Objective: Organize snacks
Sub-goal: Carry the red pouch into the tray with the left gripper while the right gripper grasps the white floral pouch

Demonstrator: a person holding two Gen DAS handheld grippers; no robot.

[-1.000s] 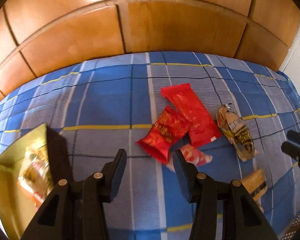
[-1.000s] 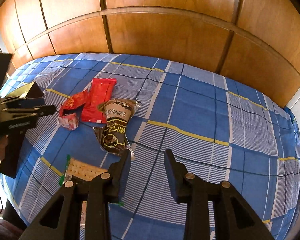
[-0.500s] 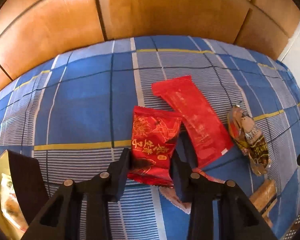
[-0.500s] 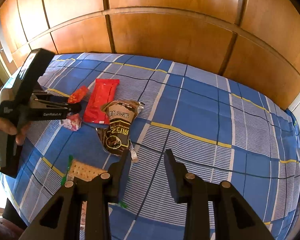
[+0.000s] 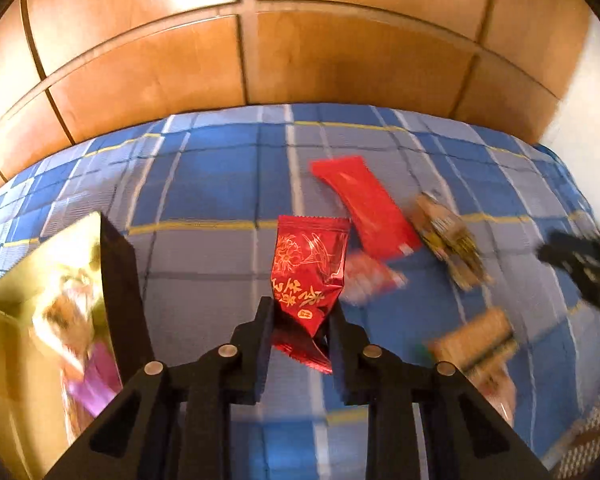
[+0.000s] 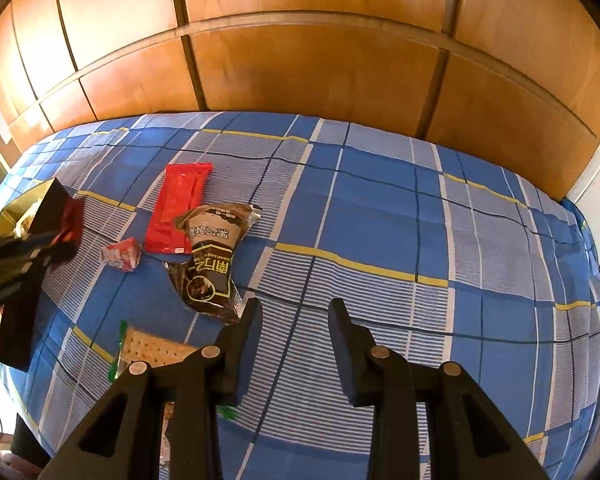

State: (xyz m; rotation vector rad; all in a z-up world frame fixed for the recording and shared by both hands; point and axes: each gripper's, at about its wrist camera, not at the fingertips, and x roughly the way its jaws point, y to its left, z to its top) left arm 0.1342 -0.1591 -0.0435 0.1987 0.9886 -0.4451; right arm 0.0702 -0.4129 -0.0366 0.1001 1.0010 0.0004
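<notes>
Left gripper [image 5: 300, 320] clamped on a small red snack packet [image 5: 308, 276] lifted above the blue plaid bed [image 5: 204, 196], gold box [image 5: 24, 320] at nine o'clock, right gripper [image 6: 294, 312] parted, empty, long red packet [image 6: 180, 208] at eleven o'clock.

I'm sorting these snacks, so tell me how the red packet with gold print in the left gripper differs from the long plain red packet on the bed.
The gold-printed packet is pinched in the left gripper and lifted off the blue plaid bedspread; the long red packet lies flat on it. The gold-printed one is shorter and crumpled, with gold flowers and characters; the long one is slimmer, smooth, with no print I can make out. Both are shiny red sealed wrappers.
</notes>
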